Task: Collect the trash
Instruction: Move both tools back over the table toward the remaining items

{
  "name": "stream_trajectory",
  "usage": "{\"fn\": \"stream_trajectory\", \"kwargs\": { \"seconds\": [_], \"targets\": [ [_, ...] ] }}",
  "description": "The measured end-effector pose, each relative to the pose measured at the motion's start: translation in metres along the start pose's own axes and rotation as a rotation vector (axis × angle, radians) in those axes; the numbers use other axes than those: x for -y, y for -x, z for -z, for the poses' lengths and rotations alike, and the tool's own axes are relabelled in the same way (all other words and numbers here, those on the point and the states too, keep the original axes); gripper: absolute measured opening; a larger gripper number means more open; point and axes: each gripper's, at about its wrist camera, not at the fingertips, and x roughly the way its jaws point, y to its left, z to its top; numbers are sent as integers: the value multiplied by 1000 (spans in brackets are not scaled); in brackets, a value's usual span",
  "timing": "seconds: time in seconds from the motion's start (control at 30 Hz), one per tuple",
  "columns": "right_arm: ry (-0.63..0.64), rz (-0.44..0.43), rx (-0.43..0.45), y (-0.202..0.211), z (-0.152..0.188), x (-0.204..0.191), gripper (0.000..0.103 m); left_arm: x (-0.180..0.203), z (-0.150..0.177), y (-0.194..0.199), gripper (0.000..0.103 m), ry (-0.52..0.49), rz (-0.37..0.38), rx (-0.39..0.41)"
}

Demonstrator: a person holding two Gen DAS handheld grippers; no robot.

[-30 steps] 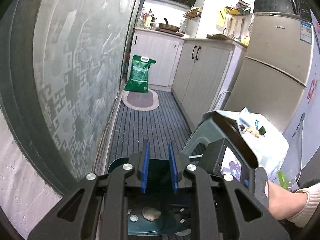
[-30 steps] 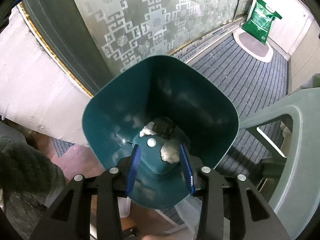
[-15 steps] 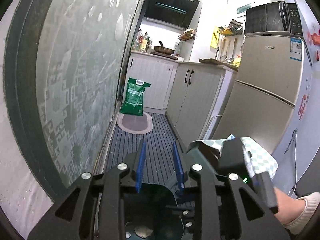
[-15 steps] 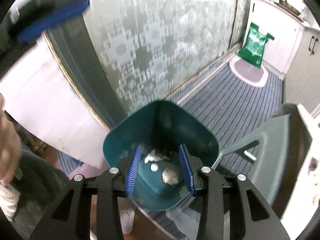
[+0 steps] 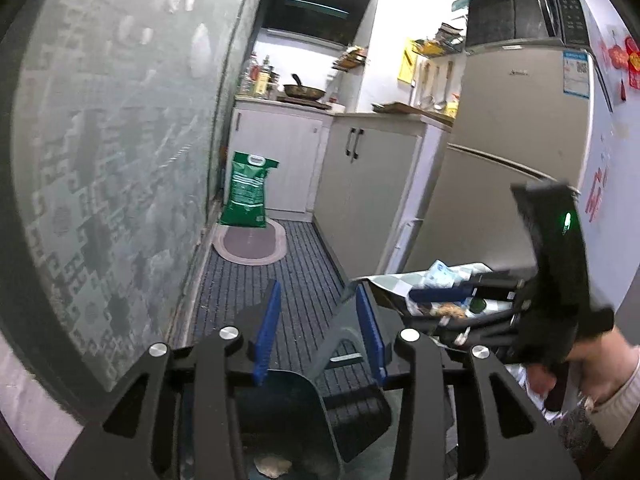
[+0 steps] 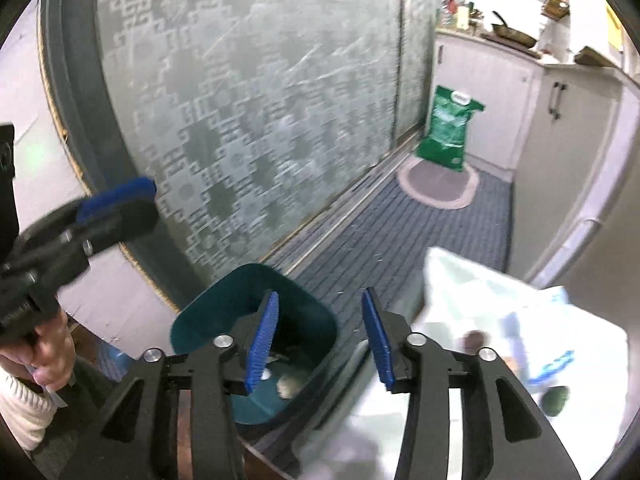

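Two crumpled scraps [image 6: 289, 387] in bin [image 6: 208, 320] below right gripper [image 6: 320, 340]

teal bin [image 6: 224, 304] | upright on floor, open | pale crumpled scraps [image 6: 289, 387] at bottom

no legible text, labels too blurred

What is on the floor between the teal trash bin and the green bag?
Only striped floor mat and an oval rug separate the teal bin from the green bag, in the right wrist view.
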Motion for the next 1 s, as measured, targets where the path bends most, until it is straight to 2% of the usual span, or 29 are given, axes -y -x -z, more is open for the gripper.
{"fn": "stream_trajectory", "kwargs": {
  "seconds": [0.1, 0.43, 0.57, 0.8, 1.0],
  "targets": [
    [-3, 43, 19, 19, -3, 22, 50, 17, 1, -8, 46, -30, 39, -17],
    [-67, 140, 61, 63, -6, 97, 61, 68, 11, -44, 52, -130, 124, -118],
    [-76, 145, 52, 64, 0, 119, 69, 87, 17, -57, 55, -160, 154, -150],
    [-138, 133, 39, 61, 26, 149, 71, 117, 31, -89, 59, -217, 191, -244],
    [-179, 117, 7, 58, 57, 172, 71, 128, 44, -112, 59, -226, 214, -320]
  ]
}}
